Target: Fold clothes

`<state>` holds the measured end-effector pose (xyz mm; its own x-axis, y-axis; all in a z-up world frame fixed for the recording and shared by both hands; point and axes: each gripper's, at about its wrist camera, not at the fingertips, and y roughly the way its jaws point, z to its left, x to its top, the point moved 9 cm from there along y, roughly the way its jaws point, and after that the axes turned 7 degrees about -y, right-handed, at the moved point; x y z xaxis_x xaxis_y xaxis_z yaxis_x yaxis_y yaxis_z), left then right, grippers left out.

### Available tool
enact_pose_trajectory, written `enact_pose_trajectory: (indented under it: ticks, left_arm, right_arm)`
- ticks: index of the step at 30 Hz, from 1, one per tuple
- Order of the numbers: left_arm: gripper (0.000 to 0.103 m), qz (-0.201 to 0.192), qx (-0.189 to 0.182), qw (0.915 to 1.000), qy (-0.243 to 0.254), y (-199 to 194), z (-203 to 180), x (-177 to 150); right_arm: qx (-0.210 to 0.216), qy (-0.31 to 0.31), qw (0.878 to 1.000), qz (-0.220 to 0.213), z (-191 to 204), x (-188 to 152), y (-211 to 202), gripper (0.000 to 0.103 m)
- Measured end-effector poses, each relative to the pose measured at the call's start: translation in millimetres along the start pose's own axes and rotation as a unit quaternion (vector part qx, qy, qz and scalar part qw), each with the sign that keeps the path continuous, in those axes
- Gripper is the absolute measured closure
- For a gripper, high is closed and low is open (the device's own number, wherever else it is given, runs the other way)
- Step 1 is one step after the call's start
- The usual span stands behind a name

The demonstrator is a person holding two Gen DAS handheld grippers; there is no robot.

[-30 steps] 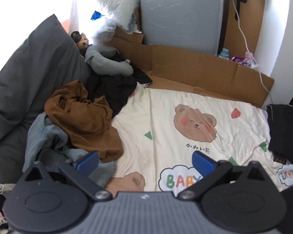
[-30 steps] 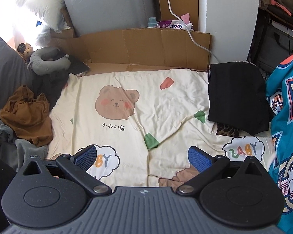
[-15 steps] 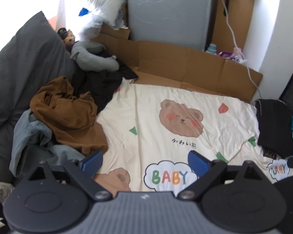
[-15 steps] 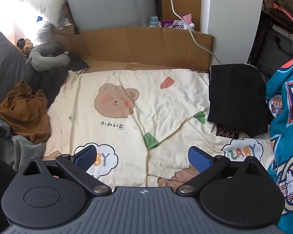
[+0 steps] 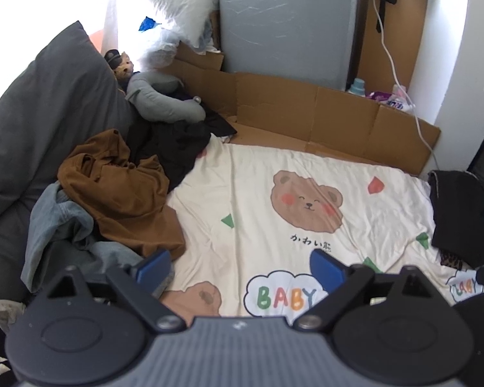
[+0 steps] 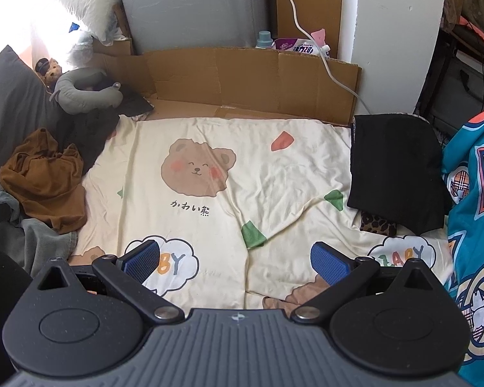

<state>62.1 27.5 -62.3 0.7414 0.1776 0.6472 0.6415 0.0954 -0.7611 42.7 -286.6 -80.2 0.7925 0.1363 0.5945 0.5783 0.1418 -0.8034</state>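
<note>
**Inspector:** Report gripper state and garment positions.

**Operator:** I find the left gripper [image 5: 240, 266] spread wide, nothing between its pads; its jaws have just been closing slightly, on no cloth. The right gripper [image 6: 237, 259] is equally wide and empty. Both hover above the sheet [image 5: 274, 225]. In the left view the unfolded heap sits at nine o'clock: brown top [image 5: 122, 190] uppermost, jeans [image 5: 61, 222] beneath, a black garment [image 5: 174, 145] behind at eleven. In the right view a folded black piece [image 6: 393, 174] lies at two o'clock, a leopard-print item [image 6: 377, 224] showing under its near edge.

**Inspector:** Step in hand?

**Operator:** In my judgement, picking the next garment; no fold is begun.

**Inspector:** Recommended method?

**Operator:** I would take the brown top alone, the left pinching a single layer at a hem or shoulder, so the jeans do not drag along. Lift clear, carry it to the bare sheet at twelve o'clock, let the right catch the opposite edge, spread flat, then fold.
</note>
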Motion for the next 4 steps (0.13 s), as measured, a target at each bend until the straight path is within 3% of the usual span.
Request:
enact_pose_trajectory:
  ticks: [4]
  left_arm:
    - [0.008, -0.004, 0.001, 1.0000, 0.003, -0.2, -0.8, 0.0]
  right_arm:
    - [-0.002, 0.001, 1.000, 0.001, -0.5, -0.5, 0.1, 0.000]
